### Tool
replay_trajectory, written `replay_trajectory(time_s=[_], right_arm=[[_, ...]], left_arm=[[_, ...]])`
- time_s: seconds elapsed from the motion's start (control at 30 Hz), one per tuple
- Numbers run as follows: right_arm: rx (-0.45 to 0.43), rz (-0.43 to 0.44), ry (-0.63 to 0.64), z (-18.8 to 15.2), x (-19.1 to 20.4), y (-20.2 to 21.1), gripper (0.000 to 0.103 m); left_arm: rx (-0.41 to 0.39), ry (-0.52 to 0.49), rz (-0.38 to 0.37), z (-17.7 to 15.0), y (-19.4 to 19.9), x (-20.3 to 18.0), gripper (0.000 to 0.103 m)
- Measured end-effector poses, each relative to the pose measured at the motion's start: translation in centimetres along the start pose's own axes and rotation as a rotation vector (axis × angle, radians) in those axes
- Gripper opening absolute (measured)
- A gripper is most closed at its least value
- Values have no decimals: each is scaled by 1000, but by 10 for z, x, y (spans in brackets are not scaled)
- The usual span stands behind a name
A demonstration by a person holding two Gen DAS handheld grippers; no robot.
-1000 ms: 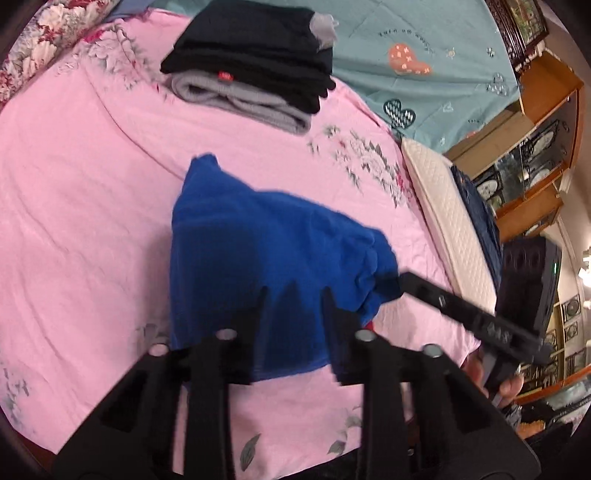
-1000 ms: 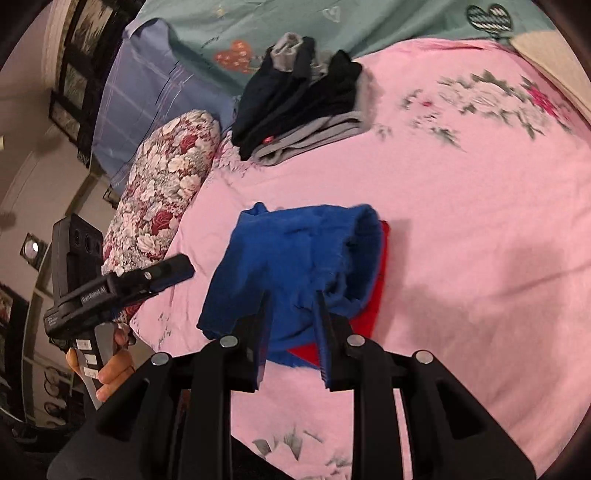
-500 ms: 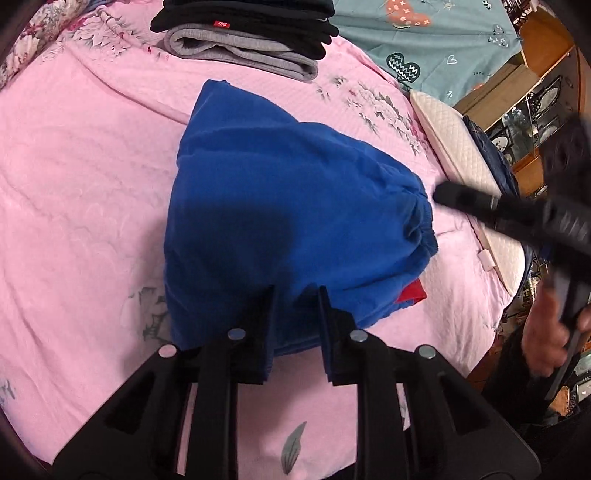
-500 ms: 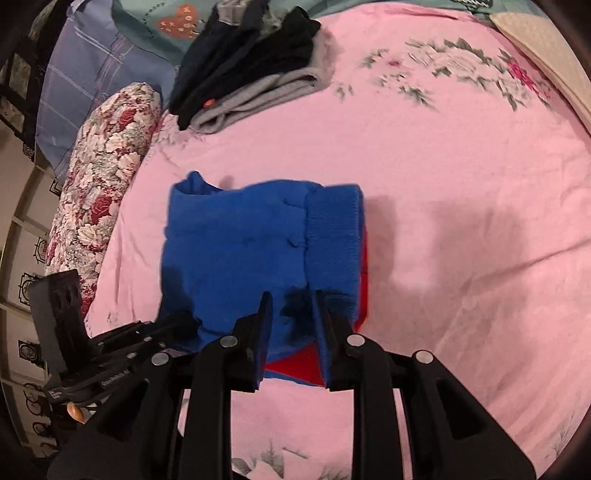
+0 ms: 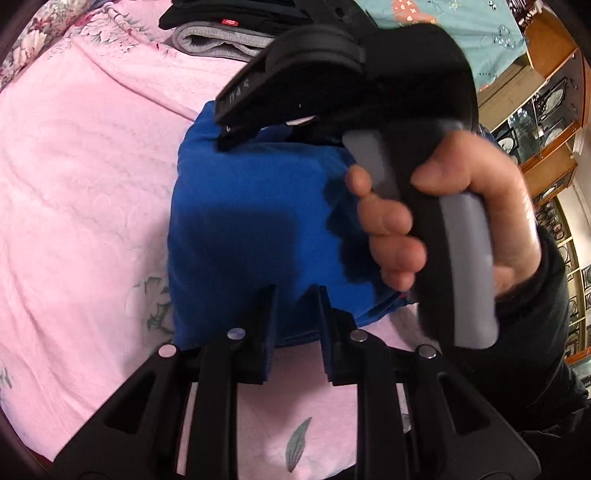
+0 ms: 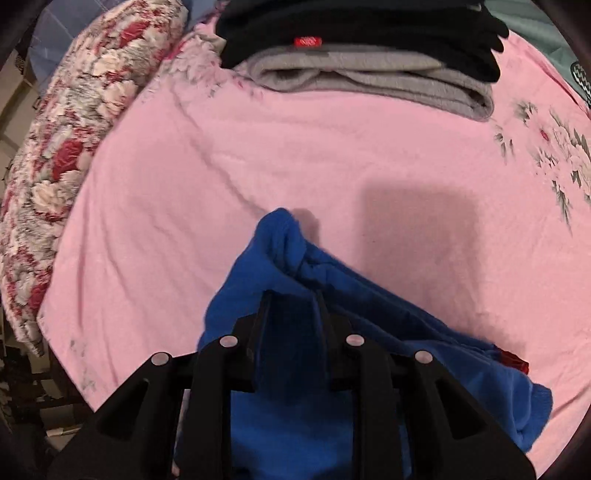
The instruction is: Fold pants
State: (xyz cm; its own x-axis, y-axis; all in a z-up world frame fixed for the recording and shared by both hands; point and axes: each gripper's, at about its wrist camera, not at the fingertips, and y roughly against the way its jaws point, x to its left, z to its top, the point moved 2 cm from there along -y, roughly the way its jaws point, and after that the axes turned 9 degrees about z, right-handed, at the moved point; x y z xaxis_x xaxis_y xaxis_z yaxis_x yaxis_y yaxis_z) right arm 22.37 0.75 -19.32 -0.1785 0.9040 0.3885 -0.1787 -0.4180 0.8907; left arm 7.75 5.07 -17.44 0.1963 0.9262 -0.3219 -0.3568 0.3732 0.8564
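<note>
The blue pants [image 5: 251, 221] lie folded in a bundle on the pink bedspread [image 5: 85, 192]; a red inner layer [image 6: 513, 360] peeks out at one edge. My left gripper [image 5: 295, 291] sits at the bundle's near edge, jaws slightly apart, nothing between them. My right gripper [image 6: 291, 295] is over the pants [image 6: 332, 314] near their raised far corner, jaws narrowly apart; whether they pinch cloth I cannot tell. In the left wrist view the right gripper's body and the hand holding it [image 5: 461, 221] fill the upper right, above the pants.
A stack of folded black and grey clothes [image 6: 362, 55] sits at the far side of the bed. A floral bolster pillow [image 6: 74, 129] lies at the left. A teal sheet [image 5: 461, 22] and wooden cabinets [image 5: 546, 110] stand beyond the bed.
The right gripper has swung in over the pants toward their far corner, now blocking much of the left wrist view. The left gripper stays at the near edge.
</note>
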Motion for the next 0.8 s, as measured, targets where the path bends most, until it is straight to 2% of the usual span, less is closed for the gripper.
replay_trajectory(time_s=[0.2, 0.23, 0.27, 0.3, 0.33, 0.37, 0.43, 0.47, 0.5, 0.57, 0.63, 0.7, 0.8], right_arm=[[10, 47, -19, 1, -1, 12, 27], [-7, 93, -35, -1, 0, 25, 27], [-38, 134, -30, -5, 3, 43, 28], [-75, 162, -9, -8, 5, 63, 38], [-138, 173, 26, -16, 6, 92, 45], [-199, 171, 50, -23, 6, 115, 55], [-326, 127, 73, -50, -5, 164, 68], [-372, 102, 66, -64, -17, 181, 80], [-414, 78, 49, -81, -32, 196, 87], [-480, 42, -26, -121, -67, 219, 88], [-501, 47, -124, -153, -98, 224, 89], [-501, 86, -251, -188, -130, 220, 89], [-460, 174, -347, -220, -154, 205, 89]], left_arm=[[-22, -5, -20, 0, 10, 1, 22], [-43, 5, -30, 1, 18, 4, 37], [-91, 22, -29, 2, 34, 12, 62], [-159, 47, -10, 4, 52, 23, 71], [-220, 68, 11, 5, 70, 33, 78], [-248, 79, 27, 7, 82, 40, 80], [-265, 106, 65, 12, 97, 58, 82], [-259, 135, 86, 14, 101, 70, 82], [-247, 154, 85, 17, 101, 76, 82], [-198, 192, 24, 21, 88, 86, 82], [-147, 198, -11, 20, 70, 88, 82], [-61, 204, -33, 27, 39, 84, 82], [47, 237, -102, 26, 0, 81, 81]])
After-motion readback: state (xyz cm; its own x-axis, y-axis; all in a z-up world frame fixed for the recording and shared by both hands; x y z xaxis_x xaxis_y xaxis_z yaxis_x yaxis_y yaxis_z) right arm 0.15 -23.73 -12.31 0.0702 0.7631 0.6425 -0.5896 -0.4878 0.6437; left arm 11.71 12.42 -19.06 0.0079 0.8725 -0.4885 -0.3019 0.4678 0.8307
